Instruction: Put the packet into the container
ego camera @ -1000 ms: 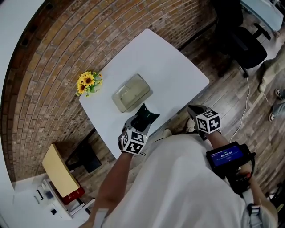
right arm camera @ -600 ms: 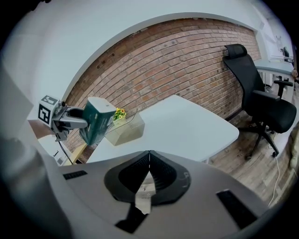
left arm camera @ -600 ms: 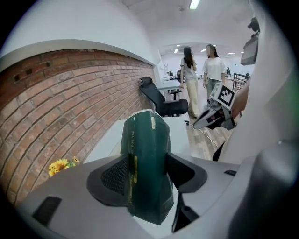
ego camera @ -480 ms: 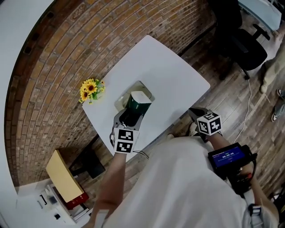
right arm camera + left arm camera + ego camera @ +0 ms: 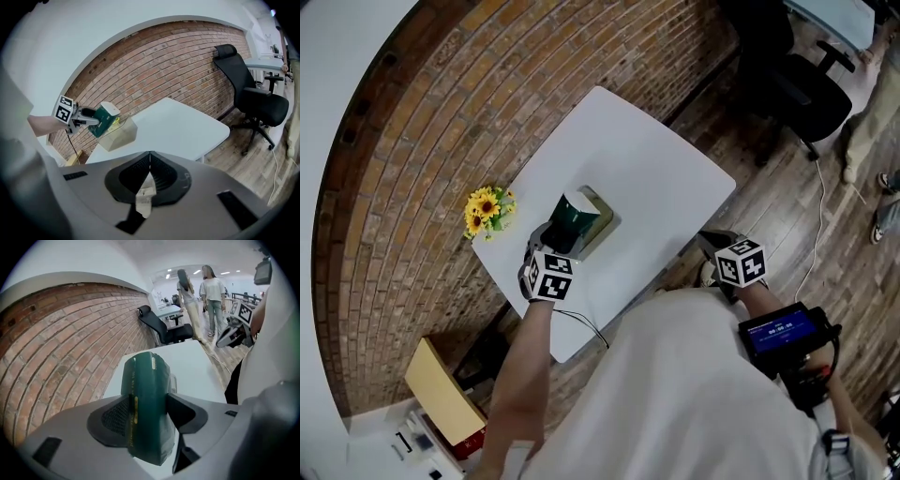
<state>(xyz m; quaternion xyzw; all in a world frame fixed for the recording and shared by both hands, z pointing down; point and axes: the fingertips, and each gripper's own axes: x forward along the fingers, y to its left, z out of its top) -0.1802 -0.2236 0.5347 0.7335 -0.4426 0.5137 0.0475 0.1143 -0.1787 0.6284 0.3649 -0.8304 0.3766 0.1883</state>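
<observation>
Well, nearest of all, the person in the white top (image 5: pixel 675 394) holds the right gripper (image 5: pixel 150 161) out past the near corner of the table, above the wooden plank floor (image 5: pixel 787 216). Its jaws are closed tip to tip. A small pale scrap shows low behind the tips, and I cannot tell what it is.

A little further out, the left gripper (image 5: pixel 149 413) reaches over the white table with rounded corners (image 5: pixel 666 159). It is clamped on a dark green packet (image 5: pixel 145 380), one jaw pressing each broad side, so the packet stands on edge between them with its pale end pointing away from the hand. The packet hangs over the near-left end of the translucent pale plastic container (image 5: pixel 602 223), which sits on the left half of the tabletop. From the right gripper view the packet's lower end is about level with the container's rim. Whether it touches the rim or has dipped inside, I cannot tell.

Just beyond the table's left corner a bunch of yellow sunflowers (image 5: pixel 487 211) sits against the red brick wall (image 5: pixel 441 122). Off past the table's far-right side stands a black office chair (image 5: pixel 806 89). Far back in the room, in the left gripper view, two people (image 5: pixel 213 291) stand side by side.
</observation>
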